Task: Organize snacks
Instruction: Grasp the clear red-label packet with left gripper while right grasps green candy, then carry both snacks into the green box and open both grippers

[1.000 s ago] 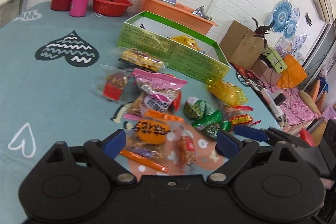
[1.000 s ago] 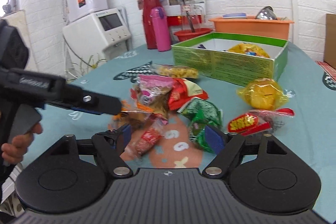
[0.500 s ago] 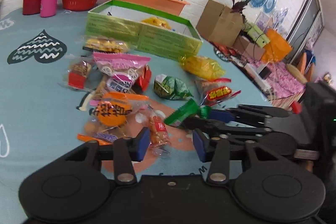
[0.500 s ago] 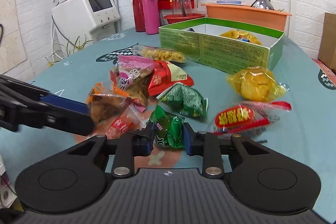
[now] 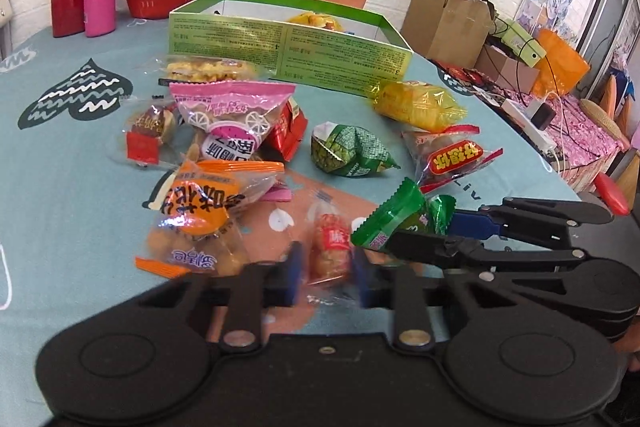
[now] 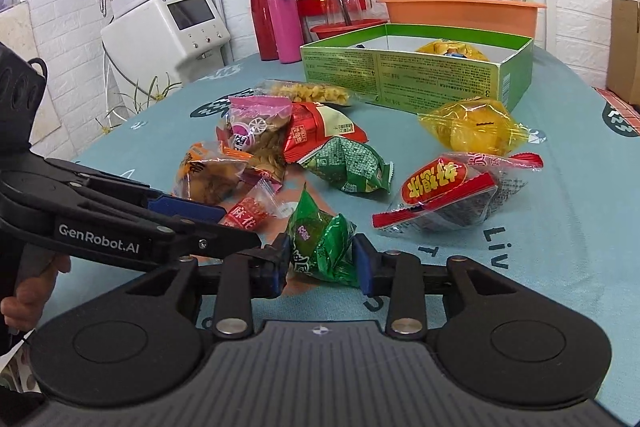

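The blue table (image 6: 560, 227) carries a green box (image 6: 416, 79) behind scattered snacks. The right gripper (image 6: 322, 261), jaws just eased, clasps a green packet (image 6: 322, 247). The left gripper (image 5: 326, 277) straddles a small red packet (image 5: 330, 247), seemingly pinched; blur obscures contact.

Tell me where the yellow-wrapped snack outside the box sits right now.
The yellow-wrapped snack lies on the tablecloth just in front of the green box's near right corner, with the red-labelled clear packet right below it in the right wrist view.
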{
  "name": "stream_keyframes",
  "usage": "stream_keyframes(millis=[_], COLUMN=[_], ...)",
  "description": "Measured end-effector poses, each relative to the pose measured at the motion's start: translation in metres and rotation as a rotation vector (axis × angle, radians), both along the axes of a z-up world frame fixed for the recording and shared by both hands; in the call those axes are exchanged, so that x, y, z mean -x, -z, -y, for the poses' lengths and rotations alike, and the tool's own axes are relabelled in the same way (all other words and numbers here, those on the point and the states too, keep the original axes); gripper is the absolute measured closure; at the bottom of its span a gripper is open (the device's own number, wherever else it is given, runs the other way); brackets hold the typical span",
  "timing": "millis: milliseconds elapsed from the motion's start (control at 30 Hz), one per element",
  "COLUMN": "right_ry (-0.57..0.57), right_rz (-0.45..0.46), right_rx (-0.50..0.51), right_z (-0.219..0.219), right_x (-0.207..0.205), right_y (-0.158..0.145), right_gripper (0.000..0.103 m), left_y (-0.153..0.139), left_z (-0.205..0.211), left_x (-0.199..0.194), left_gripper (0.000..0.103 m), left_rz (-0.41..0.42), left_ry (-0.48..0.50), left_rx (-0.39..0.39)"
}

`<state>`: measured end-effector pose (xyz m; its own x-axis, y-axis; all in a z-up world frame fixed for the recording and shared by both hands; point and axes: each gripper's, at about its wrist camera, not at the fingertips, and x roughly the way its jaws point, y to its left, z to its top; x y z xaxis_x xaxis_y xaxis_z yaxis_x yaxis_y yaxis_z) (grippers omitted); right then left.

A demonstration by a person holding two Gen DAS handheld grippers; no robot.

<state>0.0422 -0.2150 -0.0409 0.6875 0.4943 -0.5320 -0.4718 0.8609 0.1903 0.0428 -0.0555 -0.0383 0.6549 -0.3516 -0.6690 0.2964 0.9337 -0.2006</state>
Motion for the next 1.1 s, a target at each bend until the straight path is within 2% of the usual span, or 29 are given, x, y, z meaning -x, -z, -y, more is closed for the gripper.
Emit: stream_keyframes(millis=[167,300,467,567,700,867,1100], right_ry=[0.006,-0.005,-0.019,-0.010,0.023,0.050,0.110], right_rz=[-0.007,0.017,0.092,0.139,0.173,0.151,0.102], right_rx=[-0.066,-0.134,-0.134,-0.112,-0.070,-0.027,0.015], right_z=[0.010,0.018,0.018,0.019,0.023,0.029,0.042], right_x=[0.001,-0.004,-0.020,-0.036,-0.065,-0.108,-0.165], right_y=[-0.011,-0.031,-0.059,-0.076,-0.088,-0.088,-0.076], right_gripper=[0.053,0.054,0.053,0.053,0.053,0.053,0.053], left_y=[-0.010,-0.037,-0.073,-0.089,-0.096,-0.095,-0.091], left_z=[-0.008,-0.012,-0.011,-0.006,0.000,0.005,0.010], left_x=[0.001,0.003,-0.014,-0.033,-0.071,-0.122,-0.177], left_gripper=[0.041,0.041,0.041,0.041,0.040,0.040,0.040], left_rz=[-0.016,0.053,0.144,0.186,0.184,0.165,0.152], left_ry=[0.014,0.034,0.042,0.035,0.015,-0.024,-0.064], left_rx=[0.087,0.115,0.124,0.121,0.137,0.150,0.131])
